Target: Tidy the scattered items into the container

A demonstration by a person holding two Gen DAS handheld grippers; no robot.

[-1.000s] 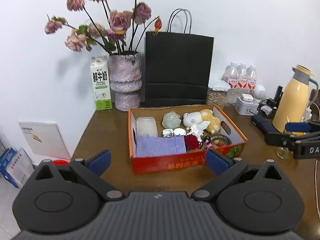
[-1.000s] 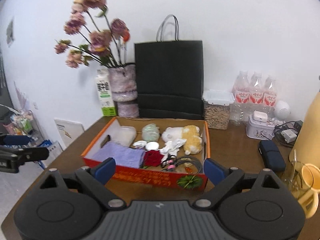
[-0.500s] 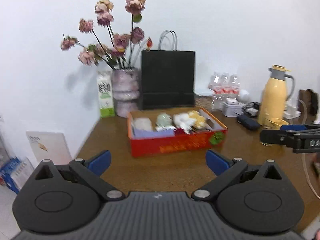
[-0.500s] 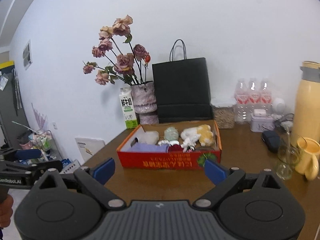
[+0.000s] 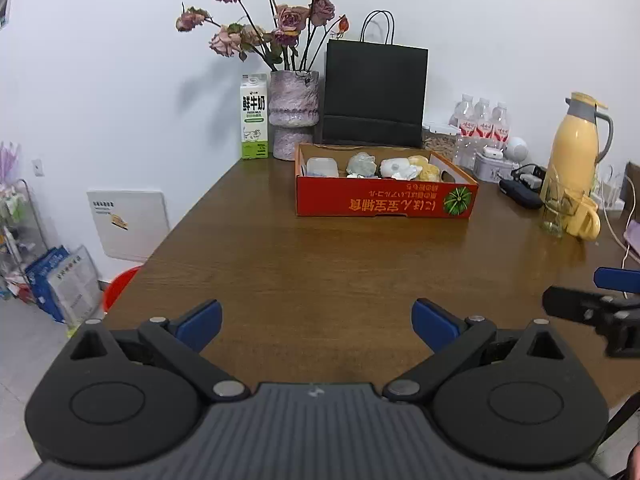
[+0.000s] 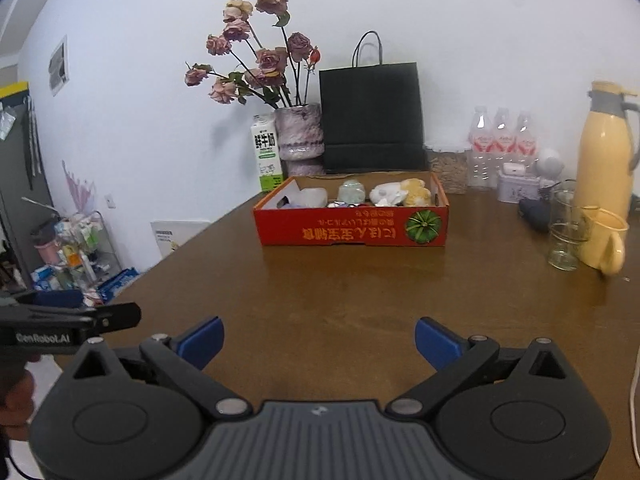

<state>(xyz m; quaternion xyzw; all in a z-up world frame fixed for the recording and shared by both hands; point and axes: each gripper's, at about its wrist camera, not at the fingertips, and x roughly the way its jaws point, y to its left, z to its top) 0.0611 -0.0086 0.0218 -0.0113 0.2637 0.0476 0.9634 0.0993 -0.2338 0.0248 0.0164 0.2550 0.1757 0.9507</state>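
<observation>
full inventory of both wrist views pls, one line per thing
box: 1, red, mid table, holds small items
table: 1, brown wood
vase: 1, pink, with dried roses, behind box
milk carton: 1, white and green, left of vase
paper bag: 1, black, against wall
water bottles: 3, clear with red labels, back right
thermos: 1, yellow, right
mug: 1, yellow, by thermos
glass: 1, clear, beside mug
left claw: open, empty
right claw: jaws opening, empty

Along the table's (image 5: 320, 264) far edge stand a milk carton (image 5: 253, 117), flower vase (image 5: 294, 114), black paper bag (image 5: 374, 94) and yellow thermos (image 5: 575, 152).
</observation>
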